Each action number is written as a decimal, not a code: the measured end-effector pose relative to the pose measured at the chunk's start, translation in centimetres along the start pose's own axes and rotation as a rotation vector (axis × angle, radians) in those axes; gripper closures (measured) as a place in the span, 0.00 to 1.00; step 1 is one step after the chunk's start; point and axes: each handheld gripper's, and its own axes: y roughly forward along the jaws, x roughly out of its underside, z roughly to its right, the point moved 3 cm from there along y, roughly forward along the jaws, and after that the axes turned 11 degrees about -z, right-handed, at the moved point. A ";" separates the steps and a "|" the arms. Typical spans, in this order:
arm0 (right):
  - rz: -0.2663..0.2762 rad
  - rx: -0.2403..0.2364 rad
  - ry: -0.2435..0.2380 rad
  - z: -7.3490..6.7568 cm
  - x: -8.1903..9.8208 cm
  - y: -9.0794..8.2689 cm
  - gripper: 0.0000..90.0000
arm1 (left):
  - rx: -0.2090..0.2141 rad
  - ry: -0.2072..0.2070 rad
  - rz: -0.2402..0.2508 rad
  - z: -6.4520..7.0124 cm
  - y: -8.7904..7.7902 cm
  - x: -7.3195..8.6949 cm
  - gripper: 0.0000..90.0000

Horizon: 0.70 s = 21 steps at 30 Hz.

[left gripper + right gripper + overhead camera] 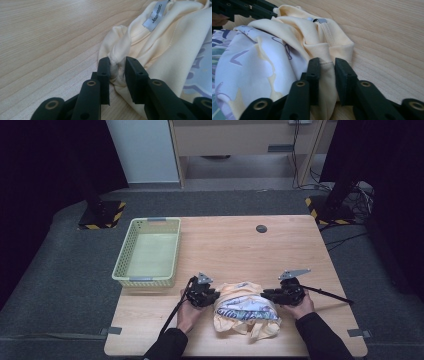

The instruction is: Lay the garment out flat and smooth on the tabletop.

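Now left gripper (216, 296), right gripper (264, 294) both pinching, seemingly firmly, yellow shirt (245, 311) edges.

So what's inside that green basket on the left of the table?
Nothing that I can see: the green basket shows a bare pale floor. Its near wall hides a strip of the floor just behind it. The yellow shirt lies on the table, outside it.

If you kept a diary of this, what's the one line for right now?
left gripper: shut on yellow shirt | right gripper: shut on yellow shirt | shirt: crumpled on table | basket: empty
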 end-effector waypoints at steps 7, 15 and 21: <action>0.002 0.034 -0.018 -0.2 -0.1 -0.1 0.94 | -0.005 0.007 0.001 0.1 -0.2 0.0 0.88; 0.025 0.041 -0.017 -0.2 -0.4 -1.0 0.96 | 0.001 -0.004 0.027 0.3 -1.1 -0.2 0.90; 0.044 0.045 -0.013 -0.2 -0.5 -1.9 0.96 | -0.012 0.024 0.067 1.0 -2.3 -0.6 0.90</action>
